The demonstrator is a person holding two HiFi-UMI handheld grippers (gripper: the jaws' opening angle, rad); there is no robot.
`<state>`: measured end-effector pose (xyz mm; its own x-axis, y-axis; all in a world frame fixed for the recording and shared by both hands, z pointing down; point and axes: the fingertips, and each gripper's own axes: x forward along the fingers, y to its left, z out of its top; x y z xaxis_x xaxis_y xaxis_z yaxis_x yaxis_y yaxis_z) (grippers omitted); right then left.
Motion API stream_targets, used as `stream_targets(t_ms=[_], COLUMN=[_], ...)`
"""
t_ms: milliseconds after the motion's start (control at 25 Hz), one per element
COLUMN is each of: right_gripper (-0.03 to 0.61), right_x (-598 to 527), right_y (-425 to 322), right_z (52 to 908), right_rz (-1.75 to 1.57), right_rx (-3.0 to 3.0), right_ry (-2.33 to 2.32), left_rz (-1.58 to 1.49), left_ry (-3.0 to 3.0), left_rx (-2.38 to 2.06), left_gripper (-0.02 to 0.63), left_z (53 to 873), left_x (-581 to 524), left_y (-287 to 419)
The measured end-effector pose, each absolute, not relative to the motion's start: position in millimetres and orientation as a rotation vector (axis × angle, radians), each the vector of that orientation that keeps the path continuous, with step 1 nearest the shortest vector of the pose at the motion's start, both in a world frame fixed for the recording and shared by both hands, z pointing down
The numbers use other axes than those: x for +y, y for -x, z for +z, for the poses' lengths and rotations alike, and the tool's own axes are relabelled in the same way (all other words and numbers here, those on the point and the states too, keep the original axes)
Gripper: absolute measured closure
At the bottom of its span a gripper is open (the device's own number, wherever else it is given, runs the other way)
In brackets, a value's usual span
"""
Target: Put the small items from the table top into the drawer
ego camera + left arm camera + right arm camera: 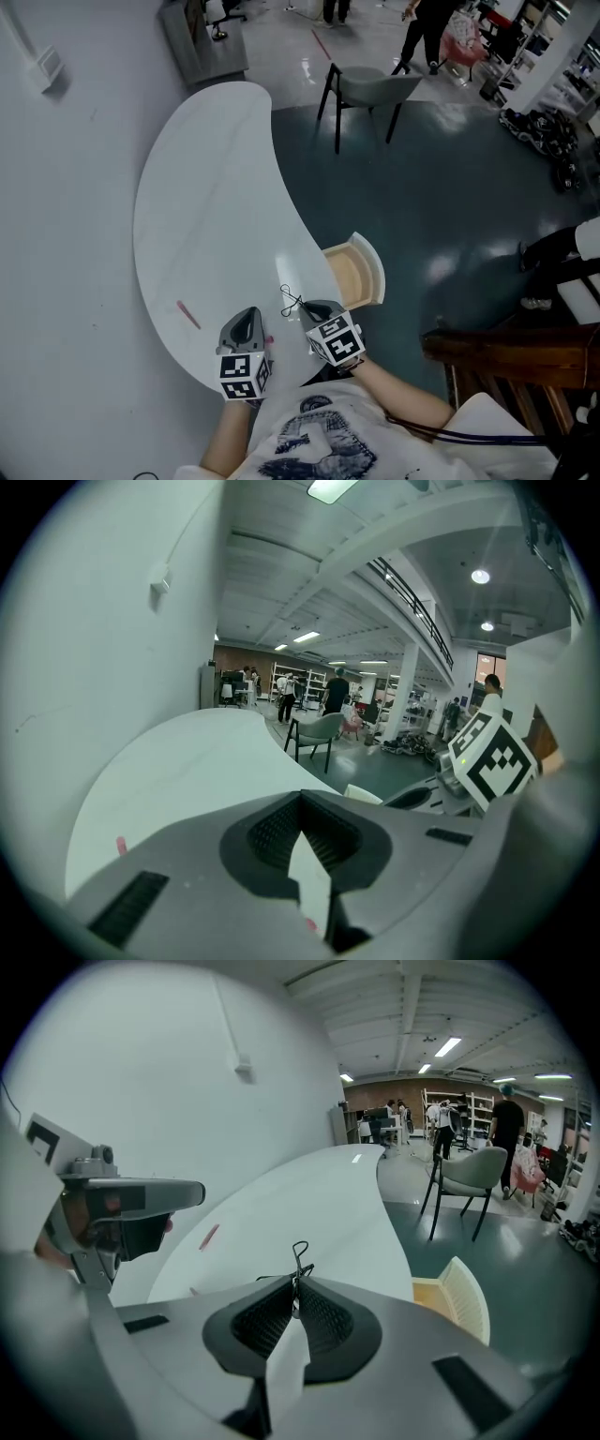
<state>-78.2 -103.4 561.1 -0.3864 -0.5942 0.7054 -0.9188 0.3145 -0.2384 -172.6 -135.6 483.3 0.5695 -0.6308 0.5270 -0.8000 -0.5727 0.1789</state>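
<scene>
My right gripper is shut on a thin black wire clip, whose loop sticks out past the jaw tips. It hangs over the near end of the white curved table, just left of the open drawer. Close beside it on the left is my left gripper, with its jaw tips together. A speck of pink shows under those jaws; I cannot tell whether it is held. A pink stick lies on the table to the left.
The drawer has a pale wood inside and a white curved front. A grey chair stands on the dark floor beyond the table. A white wall runs along the table's left side. People walk far off at the back of the room.
</scene>
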Motion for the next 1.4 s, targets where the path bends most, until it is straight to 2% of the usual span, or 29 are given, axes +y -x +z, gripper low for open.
stream_targets(t_ms=[520,840,1080,1400], right_gripper=[0.54,0.54,0.54,0.54], right_x=[-53,-28,-19,-30], right_y=[-66,-136,-162,-155], right_z=[547,552,565,581], right_rz=[0.899,0.898,0.943,0.999], right_rx=[-2.113,-2.123,-2.109,-2.097], right_ry=[-1.383,-1.384,-1.413,-1.401], left_rz=[0.598,0.599,0.622,0.661], left_ry=[-2.417,-2.404,-2.42,-2.387], left_rx=[-1.211,-1.267,-1.269,-1.276], left_gripper=[0.594,0.594,0.594,0.594], left_z=[471,476,478,493], left_x=[-86,-62,-55,-75], left_y=[44,-10,-31,-29])
